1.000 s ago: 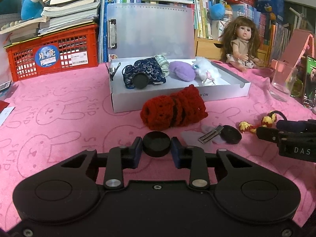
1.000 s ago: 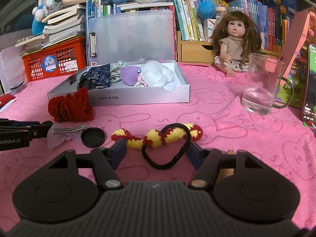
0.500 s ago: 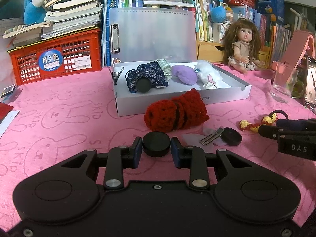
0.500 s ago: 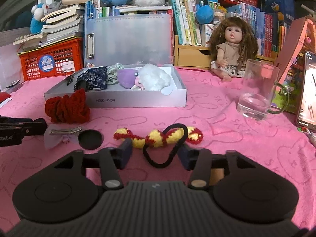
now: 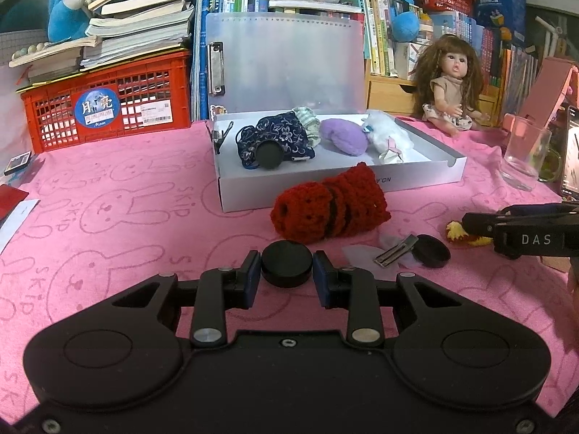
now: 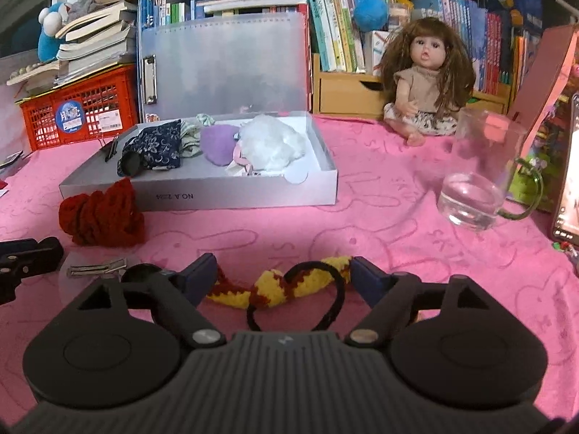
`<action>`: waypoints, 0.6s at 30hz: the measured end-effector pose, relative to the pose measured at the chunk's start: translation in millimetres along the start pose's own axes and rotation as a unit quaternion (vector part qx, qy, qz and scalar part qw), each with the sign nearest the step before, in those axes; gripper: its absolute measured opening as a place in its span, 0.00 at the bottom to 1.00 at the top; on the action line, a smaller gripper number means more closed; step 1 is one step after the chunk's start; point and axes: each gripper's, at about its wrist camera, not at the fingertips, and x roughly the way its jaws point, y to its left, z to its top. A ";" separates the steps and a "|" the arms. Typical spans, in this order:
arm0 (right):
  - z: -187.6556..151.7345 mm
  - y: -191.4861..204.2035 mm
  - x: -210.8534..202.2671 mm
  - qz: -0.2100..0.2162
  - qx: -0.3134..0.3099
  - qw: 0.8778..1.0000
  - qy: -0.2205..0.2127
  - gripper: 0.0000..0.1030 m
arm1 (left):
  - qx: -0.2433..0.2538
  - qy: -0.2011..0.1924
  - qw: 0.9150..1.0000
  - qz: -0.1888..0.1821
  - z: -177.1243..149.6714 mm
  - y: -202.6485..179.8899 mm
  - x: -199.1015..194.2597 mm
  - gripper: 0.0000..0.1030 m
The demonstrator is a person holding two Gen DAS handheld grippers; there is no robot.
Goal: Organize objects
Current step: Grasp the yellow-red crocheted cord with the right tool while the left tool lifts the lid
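Closest in, the left hand-held gripper has its two blue pads pressed against the sides of a small round black disc, gripping it just above the pink bunny-print cloth that covers the surface. The right hand-held gripper stands wide open, its fingers on either side of a yellow-and-red crocheted hair tie with a black elastic loop; the tie lies on the cloth and neither finger touches it.

Just beyond, between the two tools, a second black disc rests beside a metal hair clip on a pale scrap of cloth. A little further lies a red crocheted scrunchie, right up against the front wall of the white box.

Inside the box, from left to right, sit a dark blue floral pouch with another black disc lying on it, a purple fuzzy piece and a white fluffy piece. A black binder clip is clipped to the box's left edge.

Off to the right stands a glass mug with a little water in it. At the back sit a doll, a translucent clipboard case standing upright behind the box, and a red crate under stacked books.
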 end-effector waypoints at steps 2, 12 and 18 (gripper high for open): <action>-0.8 0.2 -0.2 0.005 0.000 1.000 0.002 0.76 | -0.001 0.001 1.000 0.000 -0.3 0.4 0.8 0.29; -2.5 2.4 -4.2 0.001 -0.010 1.000 0.000 0.39 | -0.005 -0.004 1.000 0.001 0.2 0.3 0.3 0.29; -1.8 3.3 -7.9 0.002 -0.008 1.000 -0.004 0.28 | -0.008 -0.010 1.000 0.000 4.1 1.5 -1.7 0.29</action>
